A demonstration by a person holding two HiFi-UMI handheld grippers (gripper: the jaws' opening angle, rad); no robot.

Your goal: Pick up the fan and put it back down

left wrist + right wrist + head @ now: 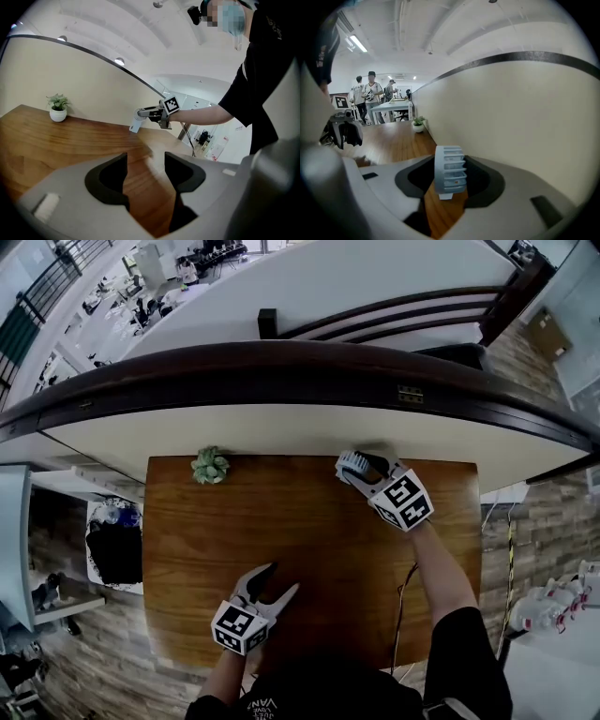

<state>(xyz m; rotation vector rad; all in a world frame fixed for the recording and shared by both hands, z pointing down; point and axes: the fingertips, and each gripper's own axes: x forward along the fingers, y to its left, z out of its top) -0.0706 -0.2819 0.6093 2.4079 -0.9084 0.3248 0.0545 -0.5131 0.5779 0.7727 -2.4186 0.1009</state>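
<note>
Two hand-held grippers, both tilted downward.
Detail: left gripper (284,577) close to the body, jaws apart, nothing between them; right gripper (364,468) far forward on an outstretched right arm (439,568), jaws clamped on the fan (450,171).

Letters "VAN" show on the person's shirt (263,704).

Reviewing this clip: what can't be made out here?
- Fan base, on table or lifted: right gripper covers it in head view; too small in left gripper view.
- Fan's blades: right gripper view shows only its edge.
- Table's near edge, middle part: person's body hides it, head view.
</note>
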